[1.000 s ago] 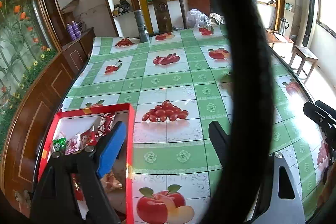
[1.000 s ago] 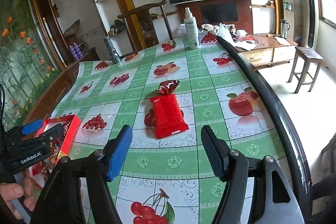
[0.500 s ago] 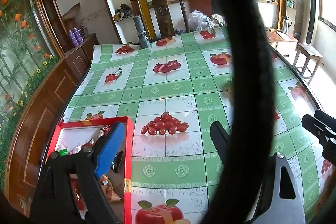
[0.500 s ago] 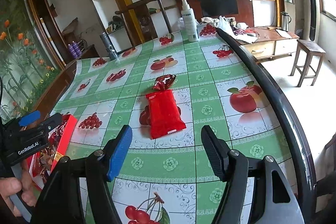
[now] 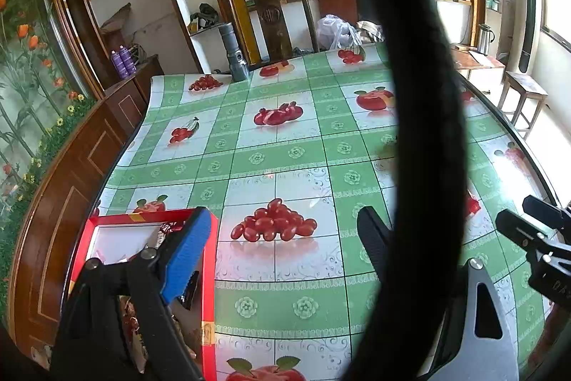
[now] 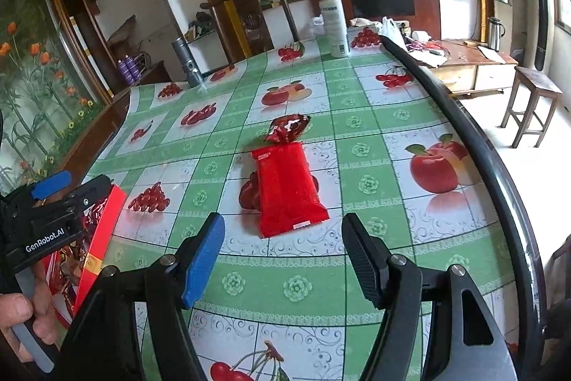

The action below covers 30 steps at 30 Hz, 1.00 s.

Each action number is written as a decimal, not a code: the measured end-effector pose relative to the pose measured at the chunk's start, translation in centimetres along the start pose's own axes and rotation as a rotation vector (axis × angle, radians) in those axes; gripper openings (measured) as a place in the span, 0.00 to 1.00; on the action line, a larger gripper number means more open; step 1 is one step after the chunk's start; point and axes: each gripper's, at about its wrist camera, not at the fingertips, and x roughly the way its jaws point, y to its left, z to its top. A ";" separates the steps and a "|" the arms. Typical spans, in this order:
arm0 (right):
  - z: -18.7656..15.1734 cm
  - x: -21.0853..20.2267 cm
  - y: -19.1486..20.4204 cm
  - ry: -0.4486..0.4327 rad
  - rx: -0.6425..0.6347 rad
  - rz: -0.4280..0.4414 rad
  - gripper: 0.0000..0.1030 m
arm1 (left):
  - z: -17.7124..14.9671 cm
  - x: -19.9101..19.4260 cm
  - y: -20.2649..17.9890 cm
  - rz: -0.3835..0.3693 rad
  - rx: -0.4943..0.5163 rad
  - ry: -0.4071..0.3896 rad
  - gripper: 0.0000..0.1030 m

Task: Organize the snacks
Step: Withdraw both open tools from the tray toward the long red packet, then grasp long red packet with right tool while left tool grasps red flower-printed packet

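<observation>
The long red snack packet lies flat on the counter, dead ahead at twelve o'clock of the right tool, whose jaws gape with nothing between them. It looks light, soft and crinkly, its film likely slick; a pinch across the near sealed end should hold best. A smaller dark-red wrapper touches its far end. The red box, already holding snacks, sits at nine o'clock by the counter's left edge. The left tool hangs released and empty over that box. The counter between is bare; the dark rim runs close at three o'clock.
</observation>
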 end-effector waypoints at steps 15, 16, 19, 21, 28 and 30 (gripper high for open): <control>2.1 6.2 1.5 0.089 -0.085 -0.005 0.66 | 2.2 2.6 0.3 -0.063 -0.022 0.028 0.82; 2.2 6.6 1.5 0.095 -0.093 -0.013 0.66 | 2.2 2.6 0.3 -0.066 -0.024 0.028 0.82; 2.6 7.7 1.7 0.110 -0.110 -0.030 0.66 | 2.4 3.0 0.5 -0.080 -0.036 0.035 0.82; 2.8 8.5 1.9 0.127 -0.125 -0.034 0.66 | 2.6 3.4 0.6 -0.089 -0.043 0.042 0.82; 2.0 9.4 1.6 0.172 -0.159 -0.120 0.48 | 4.1 4.8 -0.9 -0.168 -0.034 0.073 0.82; 1.7 8.2 0.6 0.165 -0.114 -0.108 0.48 | 4.8 5.3 -2.3 -0.196 -0.009 0.075 0.82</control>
